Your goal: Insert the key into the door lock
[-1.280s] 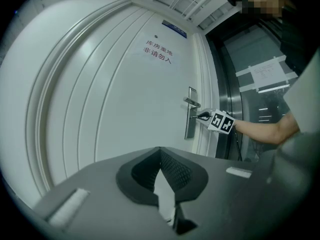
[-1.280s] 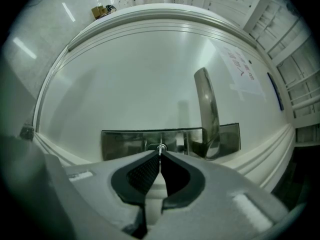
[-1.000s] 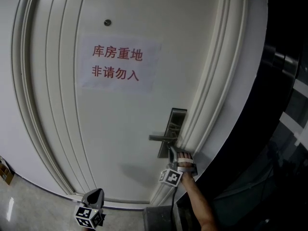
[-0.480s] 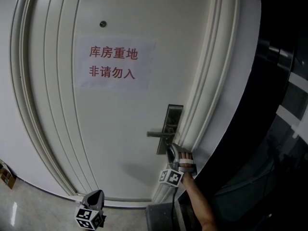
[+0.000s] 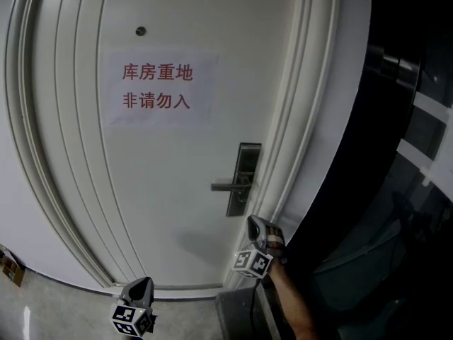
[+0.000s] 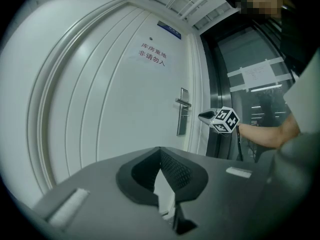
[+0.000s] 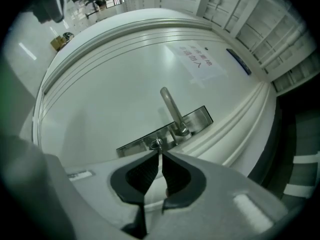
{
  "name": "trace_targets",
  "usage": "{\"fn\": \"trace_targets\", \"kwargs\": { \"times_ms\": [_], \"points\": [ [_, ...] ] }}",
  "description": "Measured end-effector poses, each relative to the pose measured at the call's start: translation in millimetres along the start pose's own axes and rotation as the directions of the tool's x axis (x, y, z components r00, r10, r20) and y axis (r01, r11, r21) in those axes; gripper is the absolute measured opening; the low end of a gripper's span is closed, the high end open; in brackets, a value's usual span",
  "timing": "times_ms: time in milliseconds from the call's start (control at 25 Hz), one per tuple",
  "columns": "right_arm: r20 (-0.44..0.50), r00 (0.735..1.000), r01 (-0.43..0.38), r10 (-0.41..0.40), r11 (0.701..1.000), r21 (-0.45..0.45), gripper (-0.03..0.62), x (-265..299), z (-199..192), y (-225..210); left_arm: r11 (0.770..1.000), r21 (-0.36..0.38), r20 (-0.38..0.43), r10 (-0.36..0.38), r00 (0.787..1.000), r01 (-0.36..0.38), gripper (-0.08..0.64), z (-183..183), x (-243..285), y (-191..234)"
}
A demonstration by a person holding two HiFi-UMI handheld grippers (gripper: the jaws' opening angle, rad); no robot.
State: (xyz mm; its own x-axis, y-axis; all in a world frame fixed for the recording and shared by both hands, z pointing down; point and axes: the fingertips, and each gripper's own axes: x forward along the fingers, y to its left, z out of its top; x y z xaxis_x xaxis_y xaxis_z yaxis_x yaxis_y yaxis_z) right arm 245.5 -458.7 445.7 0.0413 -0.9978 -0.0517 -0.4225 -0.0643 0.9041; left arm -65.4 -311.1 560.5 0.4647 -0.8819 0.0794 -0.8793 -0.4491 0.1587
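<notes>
Right tool, just off the lower end of the brushed-steel lock plate on the white panelled door. Its jaws are closing to a hairline slit; a small silvery key shows at their very tips, apparently pinched there, and meets the keyhole on the plate near the root of the straight steel lever handle; how deep the blade sits cannot be made out. Left tool, well aside from the plate and lower; jaws together on nothing. Progress, as judged: the key has been brought to the lock and is perhaps started in; pushing it fully home and letting go remain.
</notes>
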Motion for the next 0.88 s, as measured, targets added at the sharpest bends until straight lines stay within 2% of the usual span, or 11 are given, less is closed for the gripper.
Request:
{"fn": "trace_targets", "kwargs": {
  "times_ms": [80, 200, 320, 440, 560, 640, 680, 760, 880],
  "points": [
    [0.001, 1.0, 0.003, -0.003, 0.999, 0.054, 0.004, -14, 1, 0, 1.0, 0.004, -0.003, -0.016, 1.0, 0.016, 0.003, 2, -4, -1],
    [0.005, 1.0, 0.001, -0.002, 0.99, 0.141, 0.003, -37, 5, 1, 0.999, 0.012, -0.009, -0.043, 0.999, 0.043, 0.003, 4, -9, -2],
    [0.019, 0.999, -0.032, 0.028, 0.96, 0.276, 0.002, -61, 9, 7, 0.997, 0.021, -0.01, -0.073, 0.997, 0.074, 0.003, 5, -14, -6],
    [0.047, 0.996, -0.088, 0.074, 0.886, 0.456, 0.002, -89, 21, 16, 0.994, 0.027, -0.016, -0.109, 0.994, 0.109, 0.003, 5, -19, -8],
    [0.05, 0.99, -0.134, 0.131, 0.773, 0.62, 0.002, -113, 23, 31, 0.99, 0.032, -0.023, -0.14, 0.99, 0.141, 0.003, 4, -26, -10],
    [0.054, 0.987, -0.148, 0.154, 0.7, 0.698, 0.002, -129, 23, 41, 0.986, 0.034, -0.023, -0.16, 0.987, 0.161, 0.003, 4, -32, -11],
    [0.059, 0.986, -0.148, 0.154, 0.673, 0.724, 0.002, -138, 25, 43, 0.985, 0.036, -0.023, -0.17, 0.985, 0.171, 0.003, 4, -35, -12],
    [0.073, 0.989, -0.138, 0.128, 0.638, 0.758, 0.002, -157, 29, 45, 0.981, 0.043, -0.022, -0.189, 0.982, 0.19, 0.003, 5, -42, -15],
    [0.081, 0.994, -0.108, 0.073, 0.605, 0.789, 0.002, -188, 35, 47, 0.975, 0.056, -0.024, -0.215, 0.976, 0.216, 0.003, 6, -56, -18]
  ]
}}
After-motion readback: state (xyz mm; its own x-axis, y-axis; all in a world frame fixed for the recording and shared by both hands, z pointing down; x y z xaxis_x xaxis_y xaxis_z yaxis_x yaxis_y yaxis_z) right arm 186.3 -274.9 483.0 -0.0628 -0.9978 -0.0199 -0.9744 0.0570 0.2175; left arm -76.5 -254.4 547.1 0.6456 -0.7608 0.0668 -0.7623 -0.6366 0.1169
